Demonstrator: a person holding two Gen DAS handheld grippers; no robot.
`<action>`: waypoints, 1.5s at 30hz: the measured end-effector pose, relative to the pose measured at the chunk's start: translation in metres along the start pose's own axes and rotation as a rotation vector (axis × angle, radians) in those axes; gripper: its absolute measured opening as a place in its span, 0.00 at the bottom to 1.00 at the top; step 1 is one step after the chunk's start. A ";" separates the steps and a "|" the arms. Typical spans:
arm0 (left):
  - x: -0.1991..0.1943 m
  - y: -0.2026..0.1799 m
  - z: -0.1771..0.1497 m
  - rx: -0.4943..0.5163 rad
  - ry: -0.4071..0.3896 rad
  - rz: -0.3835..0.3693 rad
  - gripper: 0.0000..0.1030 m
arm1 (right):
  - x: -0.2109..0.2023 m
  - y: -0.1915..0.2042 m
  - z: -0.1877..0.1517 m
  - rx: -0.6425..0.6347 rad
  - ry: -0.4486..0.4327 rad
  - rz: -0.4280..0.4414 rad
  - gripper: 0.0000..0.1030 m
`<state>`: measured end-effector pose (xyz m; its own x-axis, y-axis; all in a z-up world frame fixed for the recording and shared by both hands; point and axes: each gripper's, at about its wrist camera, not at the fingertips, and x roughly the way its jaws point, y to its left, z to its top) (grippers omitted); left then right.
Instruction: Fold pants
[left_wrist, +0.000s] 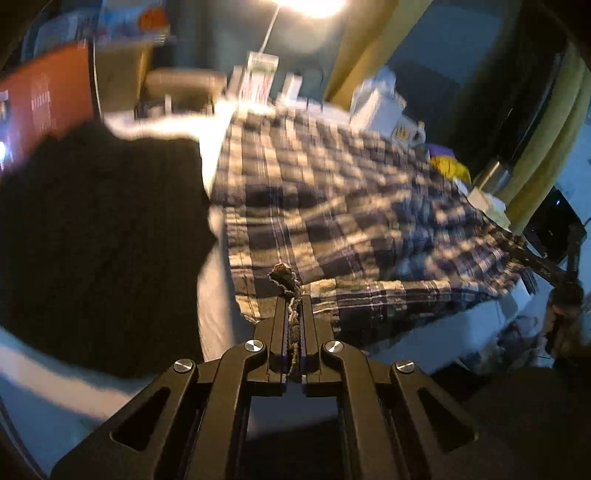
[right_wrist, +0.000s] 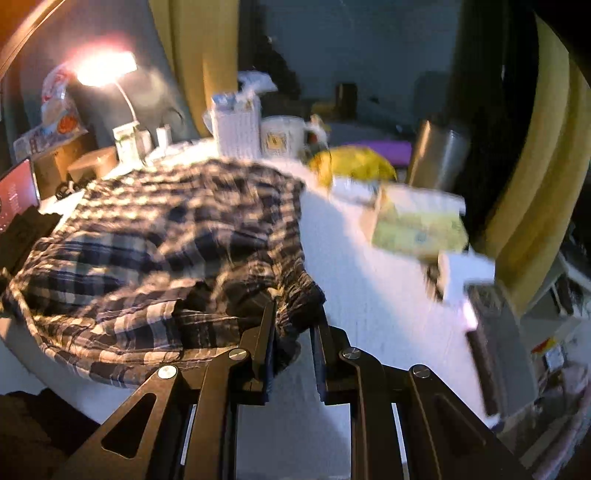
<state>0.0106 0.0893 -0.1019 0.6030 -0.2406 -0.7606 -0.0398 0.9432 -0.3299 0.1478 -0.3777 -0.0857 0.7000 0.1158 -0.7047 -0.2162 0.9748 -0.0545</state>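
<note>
Plaid pants (left_wrist: 332, 206) in dark blue and cream lie rumpled across a white tabletop (right_wrist: 354, 295); both views are motion-blurred. In the left wrist view my left gripper (left_wrist: 294, 297) is shut on a thin frayed edge of the fabric, which sticks out past the fingertips at the pants' near edge. In the right wrist view the same pants (right_wrist: 155, 236) spread to the left. My right gripper (right_wrist: 295, 314) is shut on the bunched, gathered waistband (right_wrist: 295, 295) at the pants' near right corner, and the cloth fills the gap between the fingers.
A black garment (left_wrist: 92, 240) lies left of the pants. A lit desk lamp (right_wrist: 105, 68), a mug (right_wrist: 282, 138), a yellow object (right_wrist: 354, 162), a steel tumbler (right_wrist: 439, 158) and a tissue box (right_wrist: 417, 225) crowd the table's far and right sides. A reddish screen (left_wrist: 44, 99) stands at the left.
</note>
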 end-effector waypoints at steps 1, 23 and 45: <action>0.002 0.000 -0.004 -0.001 0.017 -0.002 0.03 | 0.005 -0.003 -0.004 0.006 0.015 -0.002 0.17; 0.000 -0.002 0.016 0.045 -0.007 0.007 0.57 | 0.025 -0.014 -0.026 0.032 0.079 -0.012 0.19; 0.000 -0.023 -0.020 0.144 0.144 -0.074 0.34 | 0.025 -0.015 -0.032 0.028 0.080 0.008 0.20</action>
<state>-0.0041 0.0632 -0.1056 0.4792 -0.3309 -0.8129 0.1210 0.9423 -0.3122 0.1473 -0.3958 -0.1250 0.6415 0.1091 -0.7593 -0.2017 0.9790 -0.0297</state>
